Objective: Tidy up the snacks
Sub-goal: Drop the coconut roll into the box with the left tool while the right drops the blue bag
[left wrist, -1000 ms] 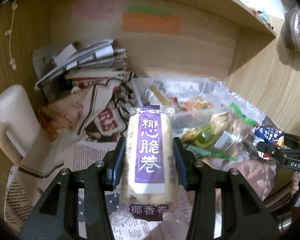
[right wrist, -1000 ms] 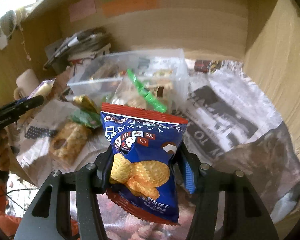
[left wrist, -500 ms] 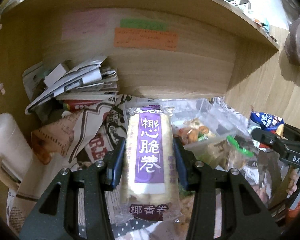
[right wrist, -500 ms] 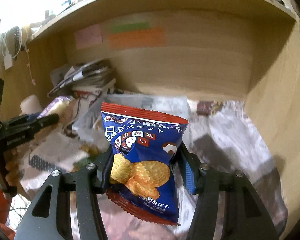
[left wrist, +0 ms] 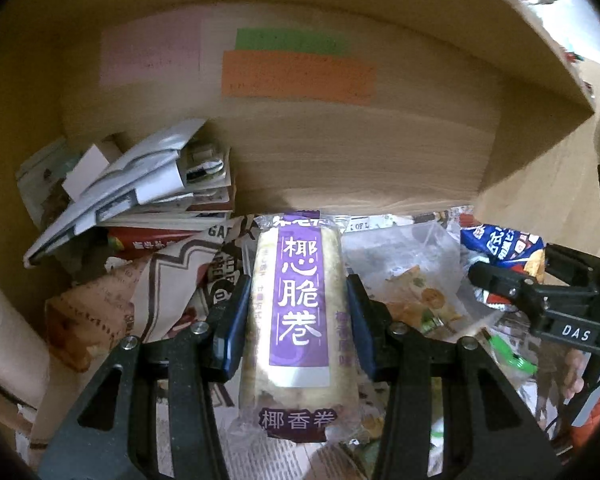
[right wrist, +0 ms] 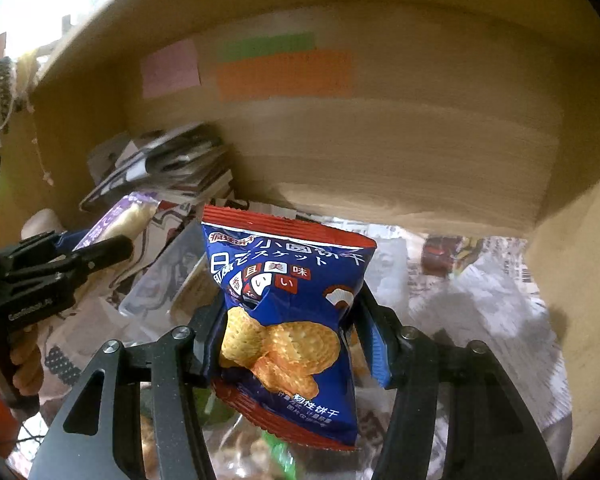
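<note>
Both tongs have risen from the clear bag point(left wrist: 404, 280), probably below them. Left tongs point(left wrist: 298, 320) clamp the coconut roll point(left wrist: 298, 312); right tongs point(right wrist: 288, 344) clamp the biscuit packet point(right wrist: 288, 304). Keep your grips steady and level.

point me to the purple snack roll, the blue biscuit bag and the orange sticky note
purple snack roll point(left wrist: 298, 316), left wrist view, on its purple label.
blue biscuit bag point(right wrist: 288, 320), right wrist view, on the bag's printed front.
orange sticky note point(left wrist: 298, 78), left wrist view, on the note's middle.
</note>
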